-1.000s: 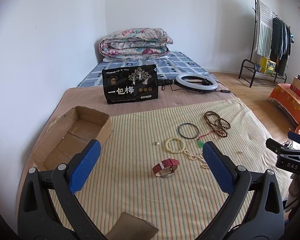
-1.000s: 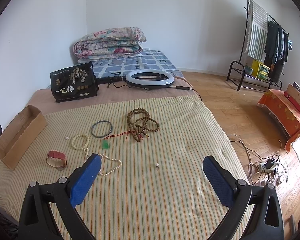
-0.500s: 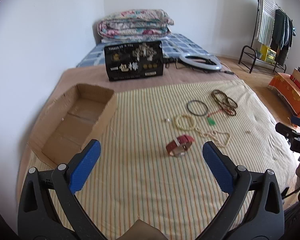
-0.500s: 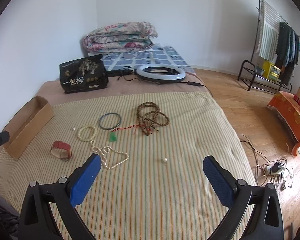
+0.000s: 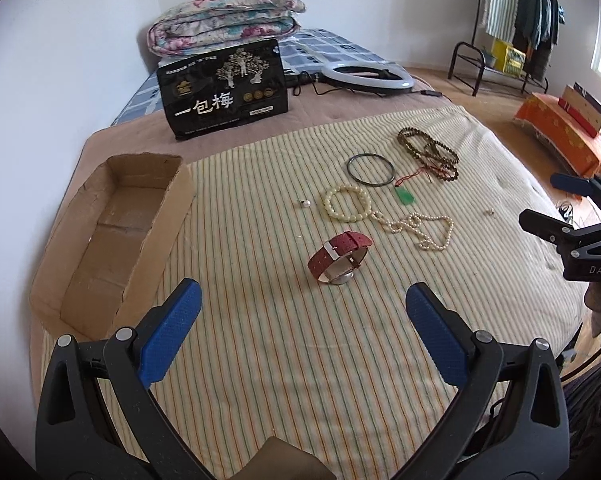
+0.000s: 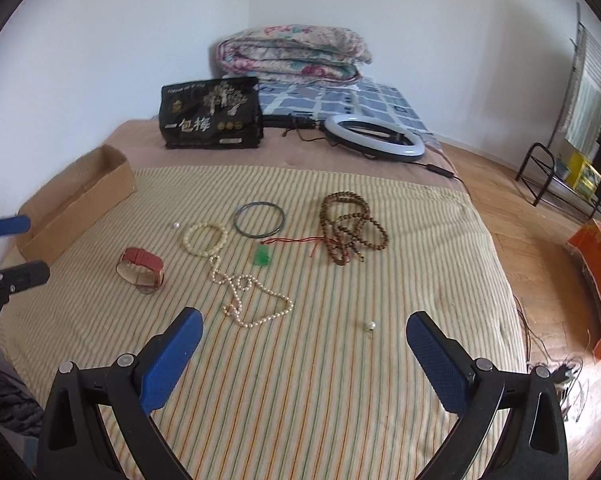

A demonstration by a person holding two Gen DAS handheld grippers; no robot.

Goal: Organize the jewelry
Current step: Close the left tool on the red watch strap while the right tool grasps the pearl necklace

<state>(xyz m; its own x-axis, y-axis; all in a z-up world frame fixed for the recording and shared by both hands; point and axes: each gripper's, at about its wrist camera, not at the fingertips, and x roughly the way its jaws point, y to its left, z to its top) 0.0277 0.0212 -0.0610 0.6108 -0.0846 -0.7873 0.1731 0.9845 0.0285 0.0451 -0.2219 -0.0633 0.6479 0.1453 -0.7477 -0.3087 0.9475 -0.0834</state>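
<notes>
Fingers [image 5: 172,336] of both the left gripper [image 5: 300,320] and right gripper [image 6: 300,338] are spread wide and empty above the bed [image 5: 260,360], where a red watch [image 5: 338,256] lies beside a pearl necklace [image 5: 416,226], right of the cardboard box [image 5: 112,224].

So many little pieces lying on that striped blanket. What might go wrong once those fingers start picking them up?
1. The pearl necklace lies in loose tangled loops touching the cream bead bracelet; lifting one may drag the other.
2. The loose pearl and its twin are tiny and could slip from the wide fingers or roll on the soft blanket.
3. The cardboard box sits at the bed's edge; a nudge might tip it off.
</notes>
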